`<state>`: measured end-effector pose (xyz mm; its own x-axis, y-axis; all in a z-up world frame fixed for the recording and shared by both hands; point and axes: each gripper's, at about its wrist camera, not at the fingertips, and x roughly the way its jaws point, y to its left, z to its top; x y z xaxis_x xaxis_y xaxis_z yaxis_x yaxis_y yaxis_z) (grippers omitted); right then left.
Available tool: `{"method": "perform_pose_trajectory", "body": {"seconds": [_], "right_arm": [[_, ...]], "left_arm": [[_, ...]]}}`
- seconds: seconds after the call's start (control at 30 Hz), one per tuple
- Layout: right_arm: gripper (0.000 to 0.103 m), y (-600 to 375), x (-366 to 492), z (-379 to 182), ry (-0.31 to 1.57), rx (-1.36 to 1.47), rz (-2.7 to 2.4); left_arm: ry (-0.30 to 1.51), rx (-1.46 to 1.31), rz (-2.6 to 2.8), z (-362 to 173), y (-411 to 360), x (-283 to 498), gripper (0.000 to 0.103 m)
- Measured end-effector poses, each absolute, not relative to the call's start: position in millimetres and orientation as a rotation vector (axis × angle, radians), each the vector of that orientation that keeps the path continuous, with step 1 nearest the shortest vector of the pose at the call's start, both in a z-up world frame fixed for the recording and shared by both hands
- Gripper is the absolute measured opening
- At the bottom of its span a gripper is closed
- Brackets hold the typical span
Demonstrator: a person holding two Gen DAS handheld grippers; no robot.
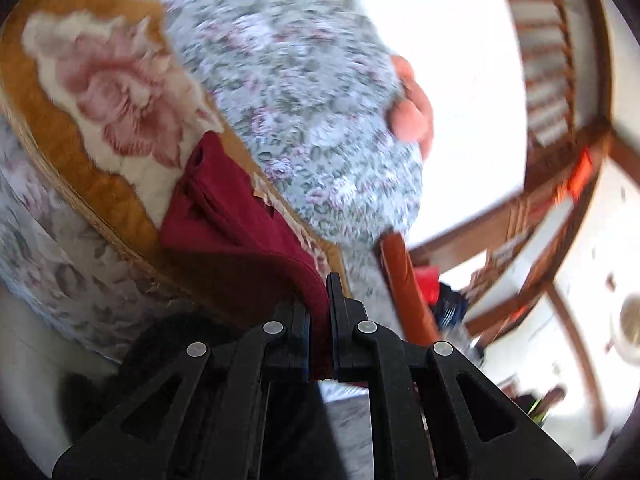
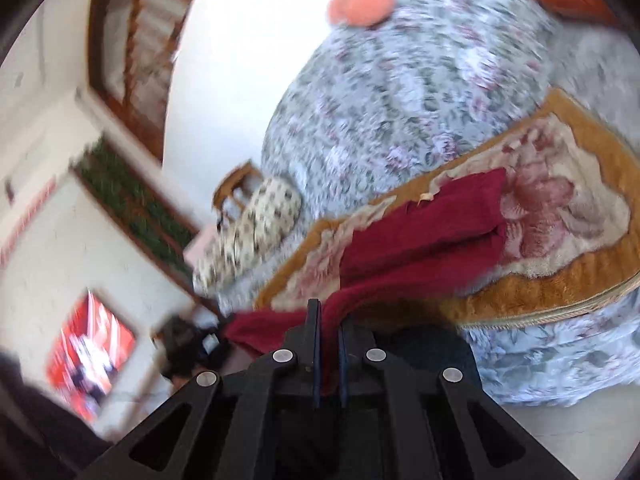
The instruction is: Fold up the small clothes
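A dark red garment [image 1: 224, 220] lies on a brown seat cover with a pink rose pattern [image 1: 104, 80] on a floral sofa. My left gripper [image 1: 319, 312] is shut on one edge of the garment, which runs up from the jaws onto the cover. In the right wrist view the same garment [image 2: 424, 236] stretches across the cover [image 2: 560, 200]. My right gripper [image 2: 330, 328] is shut on its other edge, with cloth bunched between the blue-lined pads. Both views are motion-blurred.
The floral sofa back [image 1: 304, 80] rises behind the cover, with a salmon cushion [image 1: 414, 104] on top. An orange cushion [image 1: 404, 280] and a wooden stair rail [image 1: 560, 80] are at right. A spotted cushion [image 2: 256, 220] lies at the sofa's end.
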<state>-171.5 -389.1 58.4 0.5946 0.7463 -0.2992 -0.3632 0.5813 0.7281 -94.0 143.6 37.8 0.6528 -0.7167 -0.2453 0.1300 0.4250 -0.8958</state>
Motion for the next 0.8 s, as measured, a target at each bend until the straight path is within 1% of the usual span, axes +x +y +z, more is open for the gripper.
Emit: {"method": "perform_pose_trajectory", "body": {"seconds": [0.17, 0.3, 0.47, 0.63, 0.7, 0.73, 0.77, 0.8], "right_arm": [[0.006, -402.2, -91.5, 34.3, 0.641, 0.922, 0.648], [0.006, -409.0, -23.9, 24.8, 0.625, 1.017, 0.592], [0.006, -414.3, 51.9, 2.2, 0.647, 1.003, 0.49], [0.006, -415.4, 97.1, -9.7, 0.659, 0.968, 0.452], [0.006, -413.5, 110.3, -16.5, 0.677, 0.947, 0.441], [0.007, -413.0, 116.8, -22.6, 0.689, 0.941, 0.424], [0.007, -412.8, 121.4, -27.9, 0.699, 0.942, 0.413], [0.008, -413.0, 126.9, -33.6, 0.716, 0.94, 0.397]], "left_arm": [[0.662, -1.022, -0.53, 38.6, 123.4, -24.5, 0.005], [0.671, -1.023, -0.457, 33.0, 113.1, 40.4, 0.005], [0.705, -1.001, -0.403, 12.6, 100.9, 109.9, 0.005], [0.717, -0.931, -0.347, -3.5, 91.0, 145.4, 0.006], [0.768, -0.891, -0.325, -17.3, 82.4, 159.5, 0.006], [0.808, -0.88, -0.313, -25.5, 79.4, 166.2, 0.013], [0.853, -0.873, -0.303, -33.2, 77.0, 174.2, 0.029], [0.883, -0.87, -0.308, -39.7, 75.5, 180.9, 0.039]]}}
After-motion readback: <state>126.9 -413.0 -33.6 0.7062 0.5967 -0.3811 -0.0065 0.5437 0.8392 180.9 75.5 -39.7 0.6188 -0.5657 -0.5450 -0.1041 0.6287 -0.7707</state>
